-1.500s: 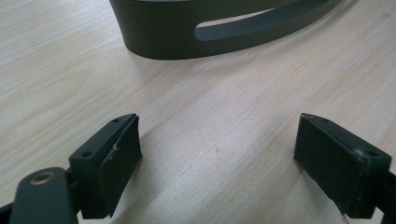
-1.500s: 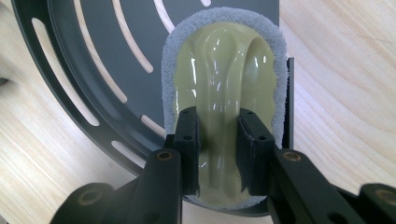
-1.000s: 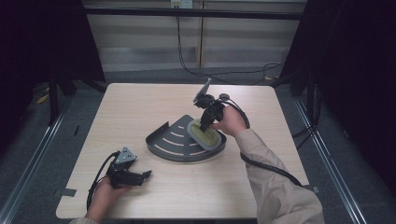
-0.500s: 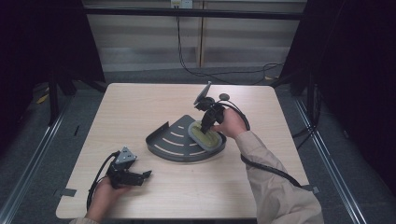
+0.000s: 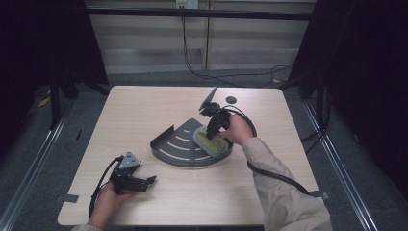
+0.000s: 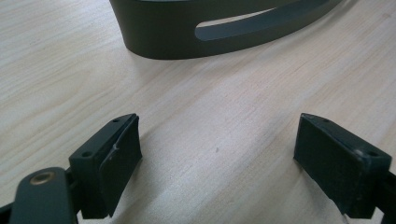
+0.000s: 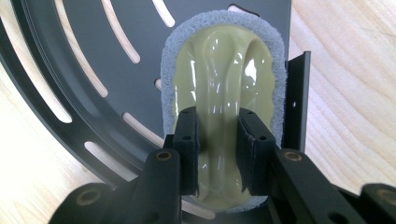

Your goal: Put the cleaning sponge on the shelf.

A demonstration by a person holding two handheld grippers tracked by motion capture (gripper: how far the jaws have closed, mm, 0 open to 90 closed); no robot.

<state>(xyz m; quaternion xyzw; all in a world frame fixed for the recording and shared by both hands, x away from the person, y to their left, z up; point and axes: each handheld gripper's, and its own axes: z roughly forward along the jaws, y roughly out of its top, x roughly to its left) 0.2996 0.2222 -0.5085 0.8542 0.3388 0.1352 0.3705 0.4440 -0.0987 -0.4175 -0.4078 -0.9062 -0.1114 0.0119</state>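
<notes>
In the high view, a dark slotted corner tray (image 5: 175,147) shaped like a quarter circle sits near the middle of the tabletop (image 5: 144,110), and a scrubber (image 5: 211,142) with an olive-yellow handle and a grey foam rim lies in the tray's right part, toward the table's right edge. The right gripper (image 5: 213,134) comes down on the scrubber from above, held by the right hand (image 5: 239,131). The left gripper (image 5: 144,183) rests near the tabletop's front-left corner in the left hand (image 5: 108,195), well apart from the tray. In the left gripper view, the jaws stand wide apart over bare wood, grasping nothing, with the tray's curved wall (image 6: 187,32) ahead. In the right gripper view, the jaws are clenched on the scrubber's raised glossy handle (image 7: 219,107), one on each side, and the foam rim (image 7: 167,70) lies flat on the tray floor beside the tray's straight wall (image 7: 297,93).
</notes>
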